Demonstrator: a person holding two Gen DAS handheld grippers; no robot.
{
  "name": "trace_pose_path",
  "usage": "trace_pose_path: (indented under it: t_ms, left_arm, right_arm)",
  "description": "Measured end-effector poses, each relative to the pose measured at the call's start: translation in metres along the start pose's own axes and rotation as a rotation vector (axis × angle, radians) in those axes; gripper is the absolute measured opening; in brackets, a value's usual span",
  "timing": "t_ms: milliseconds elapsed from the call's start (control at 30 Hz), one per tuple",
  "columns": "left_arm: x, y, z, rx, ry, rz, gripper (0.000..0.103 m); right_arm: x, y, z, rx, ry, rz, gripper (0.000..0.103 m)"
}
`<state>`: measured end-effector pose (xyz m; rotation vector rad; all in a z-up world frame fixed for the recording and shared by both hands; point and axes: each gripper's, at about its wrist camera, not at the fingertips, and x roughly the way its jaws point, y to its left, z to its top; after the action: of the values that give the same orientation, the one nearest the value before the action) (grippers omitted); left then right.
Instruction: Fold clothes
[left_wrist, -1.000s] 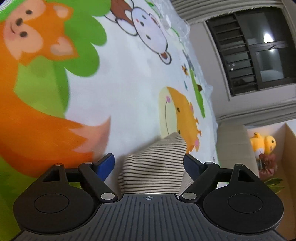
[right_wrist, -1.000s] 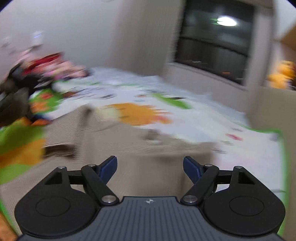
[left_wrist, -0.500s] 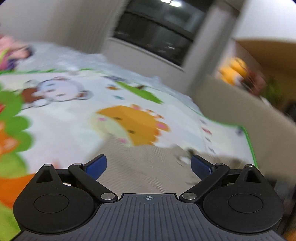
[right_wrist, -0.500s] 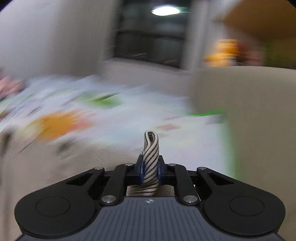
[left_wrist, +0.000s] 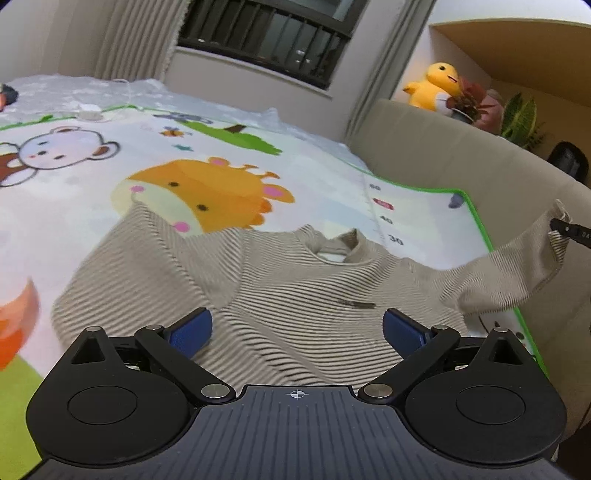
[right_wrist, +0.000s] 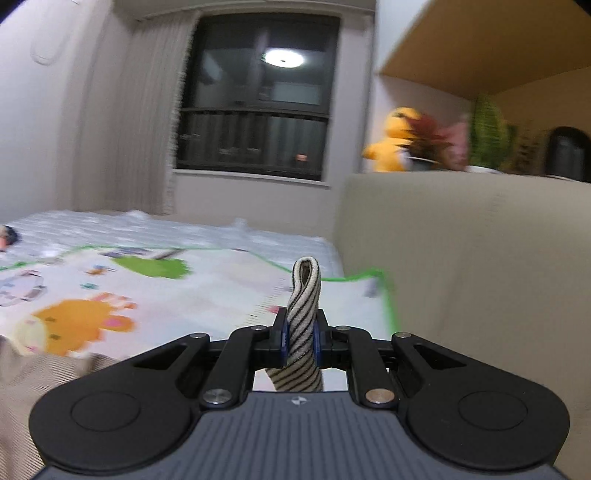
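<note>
Between the right gripper's (right_wrist: 300, 338) clamped fingers, a twisted sleeve cuff (right_wrist: 303, 295) is pinched and held up off the mat. Left gripper (left_wrist: 297, 328) is spread wide, nothing gripped, hovering over the striped sweater (left_wrist: 288, 295), which is laid on the cartoon play mat (left_wrist: 92, 192) beside a beige sofa (left_wrist: 443, 162).

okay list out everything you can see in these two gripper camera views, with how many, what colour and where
striped sweater: one, beige with dark stripes, spread on the mat, one sleeve lifted to the right
play mat: one, white with cartoon animals and green edge, under the sweater
sofa: one, beige, right of the mat
plush duck: one, yellow, on the ledge behind the sofa
potted plants: at least two, red and green, beside the duck
window: one, dark, on the far wall
left gripper: one, black with blue pads, open above the sweater
right gripper: one, black, shut on the sleeve cuff
</note>
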<state>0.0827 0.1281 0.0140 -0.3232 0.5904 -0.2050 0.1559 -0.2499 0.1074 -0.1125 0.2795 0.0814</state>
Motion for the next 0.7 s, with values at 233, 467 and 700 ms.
trace_pose_path:
  t_ms: [233, 467, 700]
  left_arm:
    - [-0.027, 0.024, 0.002, 0.025, -0.005, 0.085, 0.103]
    - [-0.045, 0.042, -0.004, 0.015, 0.003, 0.131, 0.103]
    - [-0.055, 0.029, -0.018, 0.162, 0.034, 0.111, 0.103]
  right_arm:
    - [0.021, 0.097, 0.021, -0.04, -0.022, 0.239, 0.012]
    - [0.039, 0.169, 0.023, -0.059, 0.012, 0.394, 0.012]
    - [0.052, 0.195, 0.026, 0.001, 0.021, 0.458, 0.034]
